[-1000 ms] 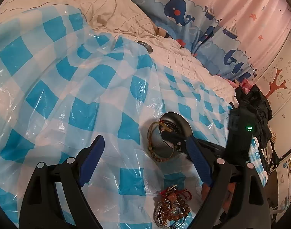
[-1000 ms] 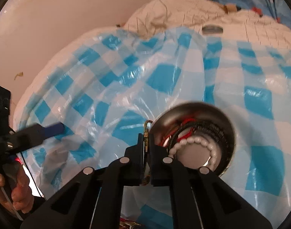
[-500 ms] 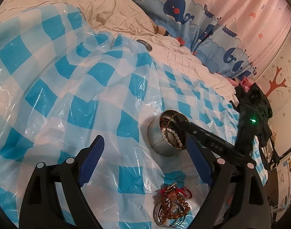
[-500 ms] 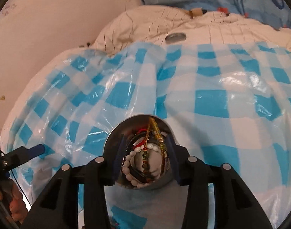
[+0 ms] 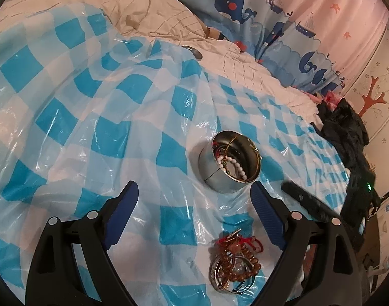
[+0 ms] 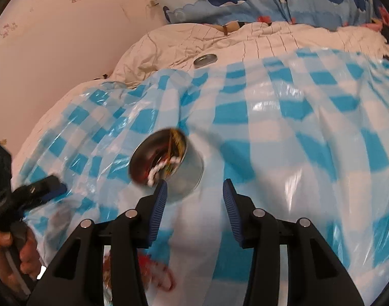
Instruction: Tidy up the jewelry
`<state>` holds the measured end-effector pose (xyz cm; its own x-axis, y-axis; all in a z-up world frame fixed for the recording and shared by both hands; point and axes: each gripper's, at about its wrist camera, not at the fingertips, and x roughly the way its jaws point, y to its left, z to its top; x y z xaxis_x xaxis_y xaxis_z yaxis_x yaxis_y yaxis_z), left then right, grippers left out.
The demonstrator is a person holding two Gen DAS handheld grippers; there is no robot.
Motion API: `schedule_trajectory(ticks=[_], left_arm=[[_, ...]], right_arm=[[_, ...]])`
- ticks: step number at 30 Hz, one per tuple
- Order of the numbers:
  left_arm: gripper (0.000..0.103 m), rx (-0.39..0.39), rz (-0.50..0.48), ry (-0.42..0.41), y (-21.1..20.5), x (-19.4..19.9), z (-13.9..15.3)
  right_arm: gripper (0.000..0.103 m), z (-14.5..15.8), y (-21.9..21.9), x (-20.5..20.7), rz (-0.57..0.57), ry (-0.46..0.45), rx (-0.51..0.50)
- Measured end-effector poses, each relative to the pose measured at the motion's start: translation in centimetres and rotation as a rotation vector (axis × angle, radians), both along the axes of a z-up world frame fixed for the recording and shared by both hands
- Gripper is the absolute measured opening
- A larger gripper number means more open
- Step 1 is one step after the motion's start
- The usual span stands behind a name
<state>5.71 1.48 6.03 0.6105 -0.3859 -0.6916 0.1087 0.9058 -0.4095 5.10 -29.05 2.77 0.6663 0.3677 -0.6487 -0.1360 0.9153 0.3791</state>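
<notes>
A round metal tin [image 5: 229, 164] sits on the blue-checked plastic sheet [image 5: 97, 117], holding a white bead bracelet, a gold chain and other pieces. It shows blurred in the right wrist view [image 6: 166, 163]. A pile of brown bead bracelets, rings and red cord [image 5: 235, 260] lies near the front, between the left fingers. My left gripper [image 5: 194, 211] is open and empty, just short of the tin. My right gripper [image 6: 193, 204] is open and empty, to the right of the tin; one of its fingers [image 5: 306, 201] shows in the left wrist view.
The sheet covers a rumpled white duvet [image 5: 148, 12]. The tin's flat metal lid [image 5: 193, 51] lies on the duvet at the back. Whale-print curtains [image 5: 245, 7] hang behind. Dark clothing [image 5: 347, 137] is heaped at the right edge.
The right gripper was shut on a gold chain at the tin's rim, then opened over the tin and drew back to the right. The chain now lies in the tin. The left gripper stayed open.
</notes>
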Motion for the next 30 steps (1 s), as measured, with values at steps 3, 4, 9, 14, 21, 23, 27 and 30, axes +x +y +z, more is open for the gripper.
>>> schedule_trajectory(ticks=[3,4,9,14,21,23,27,30], left_arm=[[0.085,-0.017,-0.001,0.006,-0.6,-1.2,-0.2],[0.085,-0.012,-0.006,0.003,-0.9,-1.7,-0.2],[0.086,0.007,-0.040,-0.019,-2.5,-4.3,0.0],[0.089,0.044,-0.063,-0.053,-3.4,-5.9,0.7],[0.090,0.031,-0.077,-0.058,-3.6,-6.1,1.1],[0.090,0.027,-0.074,-0.053,-3.7,-5.9,1.1],[0.091,0.025,-0.079,-0.046,-4.2,-5.6,1.0],[0.091,0.035,-0.085,-0.041,-4.5,-5.5,0.8]], right_arm=[[0.051,-2.3,0.4,-2.8,0.018,0.032,-0.024],[0.051,-3.1,0.4,-3.3,0.013,0.059,-0.034],[0.055,-4.5,0.8,-4.8,-0.022,0.066,-0.057],[0.068,-4.8,2.1,-5.4,-0.003,0.027,-0.130],[0.076,-4.9,2.4,-5.8,0.007,0.014,-0.148],[0.081,-4.9,2.4,-6.0,0.012,0.012,-0.132],[0.085,-4.8,2.4,-6.2,0.021,0.009,-0.123],[0.086,-4.9,2.4,-6.2,0.026,0.010,-0.119]])
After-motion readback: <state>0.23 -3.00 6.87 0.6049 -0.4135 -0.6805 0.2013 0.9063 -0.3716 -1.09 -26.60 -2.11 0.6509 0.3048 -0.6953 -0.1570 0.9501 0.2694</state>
